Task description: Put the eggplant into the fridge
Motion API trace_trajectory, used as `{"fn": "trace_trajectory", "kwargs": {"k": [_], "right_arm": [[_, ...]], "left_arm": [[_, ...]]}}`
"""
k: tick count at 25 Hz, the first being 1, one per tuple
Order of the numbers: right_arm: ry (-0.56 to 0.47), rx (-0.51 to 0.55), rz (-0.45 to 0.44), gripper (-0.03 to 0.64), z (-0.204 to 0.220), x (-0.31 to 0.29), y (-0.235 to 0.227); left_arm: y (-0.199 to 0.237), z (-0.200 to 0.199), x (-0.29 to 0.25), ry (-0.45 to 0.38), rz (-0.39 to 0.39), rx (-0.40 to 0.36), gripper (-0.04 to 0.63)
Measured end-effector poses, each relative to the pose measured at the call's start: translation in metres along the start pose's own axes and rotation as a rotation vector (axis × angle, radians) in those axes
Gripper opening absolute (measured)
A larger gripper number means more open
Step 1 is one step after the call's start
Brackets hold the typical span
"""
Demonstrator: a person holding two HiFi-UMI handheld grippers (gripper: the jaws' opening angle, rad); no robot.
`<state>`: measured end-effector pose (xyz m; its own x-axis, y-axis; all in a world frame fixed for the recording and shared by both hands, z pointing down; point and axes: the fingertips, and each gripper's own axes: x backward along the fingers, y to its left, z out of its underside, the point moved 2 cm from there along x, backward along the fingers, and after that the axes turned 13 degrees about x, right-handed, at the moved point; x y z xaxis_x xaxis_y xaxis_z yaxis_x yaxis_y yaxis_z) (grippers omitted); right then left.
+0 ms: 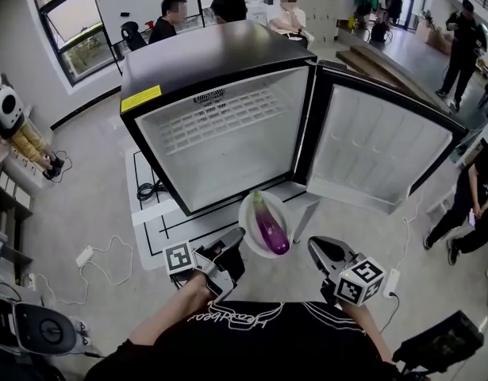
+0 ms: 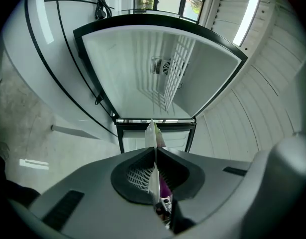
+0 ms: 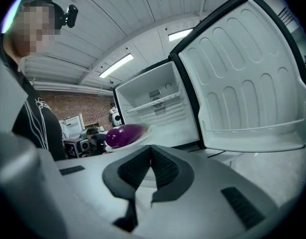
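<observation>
A yellow rectangular label [image 1: 140,98] is seen on the top front edge of the black, white-lined mini fridge [image 1: 212,54]; its print cannot be read. The glossy purple, elongated eggplant [image 1: 270,227], greenish at its stem end, lies on a round white plate [image 1: 243,219] just in front of the open fridge. The plate's rim is pinched by the left gripper [image 1: 234,238]; the right gripper [image 1: 315,246] is closed on nothing.

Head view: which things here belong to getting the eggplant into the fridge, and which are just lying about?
Part of the job:
- eggplant
- white plate under it, rim pinched by the left gripper
- open fridge and its door
- right gripper, shut and empty

Lying about:
- power strip on the floor
- black cable beside the fridge
- people in the background
</observation>
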<state>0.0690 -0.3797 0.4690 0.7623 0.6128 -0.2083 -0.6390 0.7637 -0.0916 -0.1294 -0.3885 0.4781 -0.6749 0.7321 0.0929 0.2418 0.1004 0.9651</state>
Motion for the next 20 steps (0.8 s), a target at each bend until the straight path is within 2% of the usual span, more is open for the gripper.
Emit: {"fn": "trace_trajectory", "kwargs": {"k": [10,20], "right_arm": [[-0.003,0.000,0.013,0.006,0.000,0.002,-0.014],[0.026,-0.015,-0.012,0.006,0.000,-0.014,-0.035]], "left_arm": [[0.000,-0.002,-0.018,0.014,-0.003,-0.007,0.021],[-0.002,-0.030,-0.042,-0.045,-0.030,-0.035,0.023]]}}
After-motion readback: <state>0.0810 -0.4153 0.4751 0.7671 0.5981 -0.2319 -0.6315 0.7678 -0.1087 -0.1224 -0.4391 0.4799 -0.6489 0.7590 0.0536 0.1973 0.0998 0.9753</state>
